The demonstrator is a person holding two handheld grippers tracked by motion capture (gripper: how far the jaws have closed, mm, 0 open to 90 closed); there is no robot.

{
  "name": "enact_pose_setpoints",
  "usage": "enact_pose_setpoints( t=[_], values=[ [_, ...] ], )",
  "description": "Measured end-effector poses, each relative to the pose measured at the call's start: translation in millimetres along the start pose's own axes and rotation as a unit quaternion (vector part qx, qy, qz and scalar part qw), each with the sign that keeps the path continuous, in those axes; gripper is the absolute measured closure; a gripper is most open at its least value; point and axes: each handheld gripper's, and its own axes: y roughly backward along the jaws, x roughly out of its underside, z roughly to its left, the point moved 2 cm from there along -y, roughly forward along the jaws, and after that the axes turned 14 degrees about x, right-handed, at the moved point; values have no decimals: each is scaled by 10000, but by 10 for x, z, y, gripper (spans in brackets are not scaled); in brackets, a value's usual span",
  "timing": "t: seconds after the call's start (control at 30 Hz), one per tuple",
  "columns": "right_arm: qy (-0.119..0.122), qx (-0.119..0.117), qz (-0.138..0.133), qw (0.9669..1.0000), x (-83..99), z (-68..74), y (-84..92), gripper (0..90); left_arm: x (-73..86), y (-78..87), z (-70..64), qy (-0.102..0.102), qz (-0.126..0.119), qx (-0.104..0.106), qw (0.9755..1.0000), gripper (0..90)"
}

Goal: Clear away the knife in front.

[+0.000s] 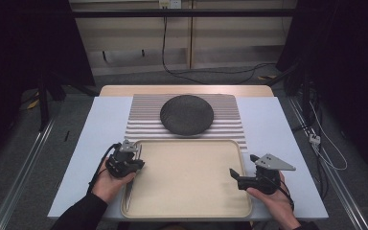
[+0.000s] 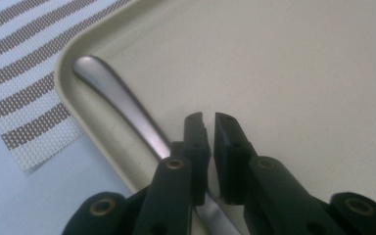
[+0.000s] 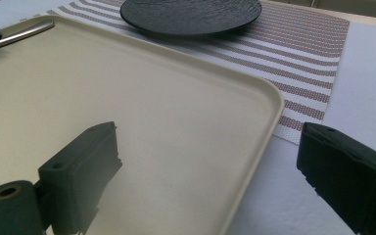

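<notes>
One piece of cutlery (image 2: 122, 105) lies in the beige tray (image 1: 191, 211), along its left wall, the rounded handle end pointing toward the far left corner. Which utensil it is cannot be told; the working end is hidden under the left gripper (image 2: 209, 128).

Left gripper's fingers stand nearly closed, a thin slit between them, nothing caught in it. They hover just right of the metal handle and slightly above it; the handle passes under the left finger (image 2: 196, 147). No grasp on it yet.

Right gripper (image 3: 210, 166) hangs over the tray's near right corner, fingers spread wide and empty. One finger sits over the tray, the other out over the tabletop (image 1: 278, 124).

Black plate (image 1: 187, 114) rests on the striped placemat (image 1: 230, 125) beyond the tray, apart from its far rim.

Judgement on the step: a pick-up of the cutlery, probably for laying beside the plate.
- Open the left fingers first.
- Shift left so they straddle the handle across its narrow width.
- Come down low; the piece lies flat and thin against the tray floor.
- Tray wall crowds the outer finger, so grip mid-handle, where it sits clear of the corner.
- Polished metal may slip; close firmly, lift level.
</notes>
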Motion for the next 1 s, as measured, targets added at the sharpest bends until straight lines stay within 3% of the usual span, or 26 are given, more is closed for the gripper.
enact_pose_setpoints(
  t=[0.17,0.27,0.37,0.53,0.6,0.73,0.8,0.9,1.0],
  values=[
    [-12,2,-3,10000,0,-3,-2,84,-31,16,-39,-121,-254,11,9996,692],
    [-13,2,-2,10000,-1,0,-2,83,-50,17,-60,-179,-393,-37,9991,561],
    [-23,0,2,10000,-1,-1,-4,83,-75,31,-67,-222,-586,-120,9980,369],
    [-31,-3,6,10000,-1,-1,-5,83,-117,36,-54,17,-660,-102,9978,102],
    [-49,-4,1,10000,-2,1,-4,83,-125,54,-61,-46,-686,-58,9976,83],
    [-56,-9,1,10000,-2,-3,-4,83,-146,134,-109,-34,-919,-235,9955,63],
    [-63,-11,1,10000,-1,-4,-7,83,-161,183,-128,-87,-897,-387,9952,66],
    [-68,-8,-10,10000,-2,-5,-7,83,-165,245,-134,-114,-896,-299,9955,75],
    [-77,3,-11,10000,-2,-8,-7,83,-132,294,-133,-243,-1044,-447,9932,74]
  ],
)
